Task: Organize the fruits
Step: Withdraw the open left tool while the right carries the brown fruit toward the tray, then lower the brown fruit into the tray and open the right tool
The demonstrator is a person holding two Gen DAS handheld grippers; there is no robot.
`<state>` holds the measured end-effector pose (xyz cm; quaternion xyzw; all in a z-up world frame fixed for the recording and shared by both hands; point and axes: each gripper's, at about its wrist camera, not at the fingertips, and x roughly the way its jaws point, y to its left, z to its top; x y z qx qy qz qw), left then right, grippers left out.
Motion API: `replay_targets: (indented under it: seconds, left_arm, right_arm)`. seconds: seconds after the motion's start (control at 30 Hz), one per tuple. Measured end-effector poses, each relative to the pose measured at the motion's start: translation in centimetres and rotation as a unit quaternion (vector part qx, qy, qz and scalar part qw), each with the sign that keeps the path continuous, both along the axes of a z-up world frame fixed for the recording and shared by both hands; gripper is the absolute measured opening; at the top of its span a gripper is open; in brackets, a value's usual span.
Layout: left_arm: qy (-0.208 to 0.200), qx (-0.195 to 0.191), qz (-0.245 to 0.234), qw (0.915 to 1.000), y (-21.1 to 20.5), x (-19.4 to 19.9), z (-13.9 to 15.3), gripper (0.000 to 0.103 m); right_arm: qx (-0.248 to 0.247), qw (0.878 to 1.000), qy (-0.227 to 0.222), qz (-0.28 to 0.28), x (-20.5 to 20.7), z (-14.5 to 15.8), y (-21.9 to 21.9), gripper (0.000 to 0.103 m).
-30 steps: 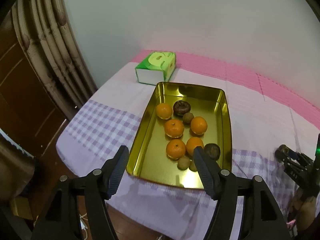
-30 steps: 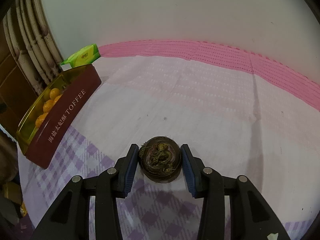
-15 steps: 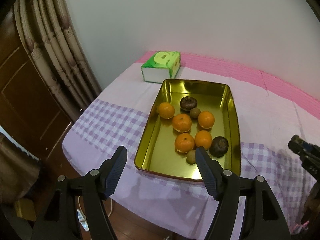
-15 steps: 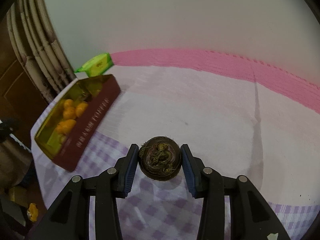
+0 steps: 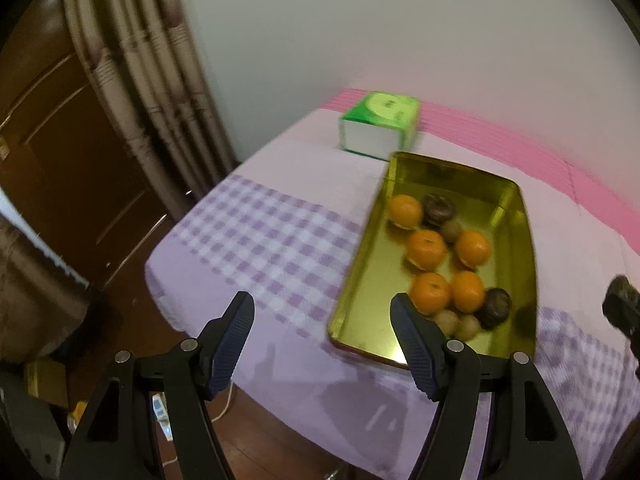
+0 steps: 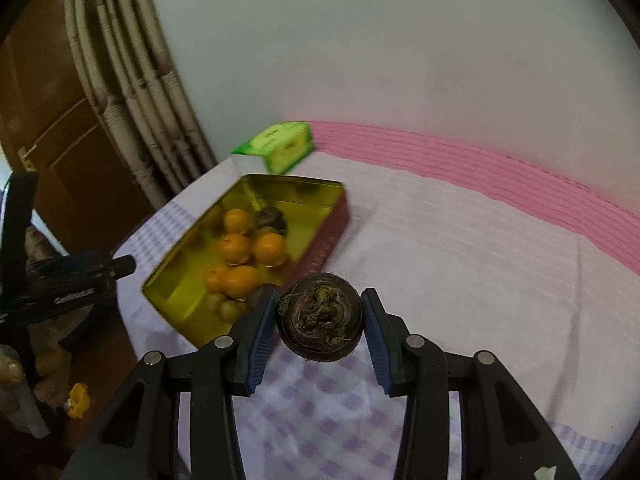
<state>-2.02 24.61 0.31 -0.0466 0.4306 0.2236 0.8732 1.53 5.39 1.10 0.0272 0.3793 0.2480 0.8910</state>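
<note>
A gold tin tray [image 5: 358, 280] [image 6: 180, 248] on the table holds several oranges [image 5: 426, 249] [image 6: 236, 246], two dark round fruits [image 5: 496, 307] and small brown fruits [image 5: 448, 320]. My right gripper [image 6: 320, 318] is shut on a dark brown round fruit [image 6: 322, 316], held above the checked cloth just right of the tray's near corner. My left gripper [image 5: 322, 330] is open and empty, above the table's front edge, left of the tray; it also shows at the left of the right wrist view [image 6: 120, 266].
A green tissue box [image 5: 380, 126] [image 6: 280, 146] stands behind the tray near the wall. A curtain [image 5: 140, 80] and a wooden door [image 5: 48, 140] are to the left. The table edge [image 5: 192, 320] drops to the floor at front left.
My right gripper has carried the dark fruit left toward the tray, which now looks closer. My left gripper has swung left, so the tray sits further right in its view.
</note>
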Motion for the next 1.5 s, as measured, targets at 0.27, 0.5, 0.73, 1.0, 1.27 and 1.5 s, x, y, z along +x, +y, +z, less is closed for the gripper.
replay_targets:
  seconds: [0.27, 0.5, 0.73, 1.0, 1.27, 1.5]
  left_arm:
    - [-0.004, 0.006, 0.037, 0.9993, 1.8, -0.4, 0.1, 0.071]
    - [-0.017, 0.027, 0.057, 0.9978, 2.3, -0.8, 0.6, 0.074]
    - [-0.022, 0.042, 0.072, 0.9963, 2.7, -0.9, 0.8, 0.079]
    - [-0.017, 0.045, 0.090, 0.9948, 3.5, -0.9, 0.5, 0.083]
    - [-0.010, 0.049, 0.087, 0.9950, 3.6, -0.7, 0.2, 0.084]
    - [-0.002, 0.040, 0.085, 0.9956, 3.7, -0.6, -0.2, 0.084]
  right_arm:
    - [0.009, 0.998, 0.013, 0.059, 1.1, 0.2, 5.5, 0.040]
    - [0.014, 0.995, 0.030, 0.096, 2.4, -0.6, 9.9, 0.040]
    - [0.013, 0.992, 0.048, 0.116, 4.1, -1.9, 13.2, 0.040]
    - [0.003, 0.990, 0.058, 0.132, 5.8, -2.8, 15.7, 0.040]
    - [0.012, 0.990, 0.081, 0.117, 7.6, -3.9, 16.4, 0.040]
    - [0.010, 0.989, 0.083, 0.118, 7.7, -4.1, 17.1, 0.040]
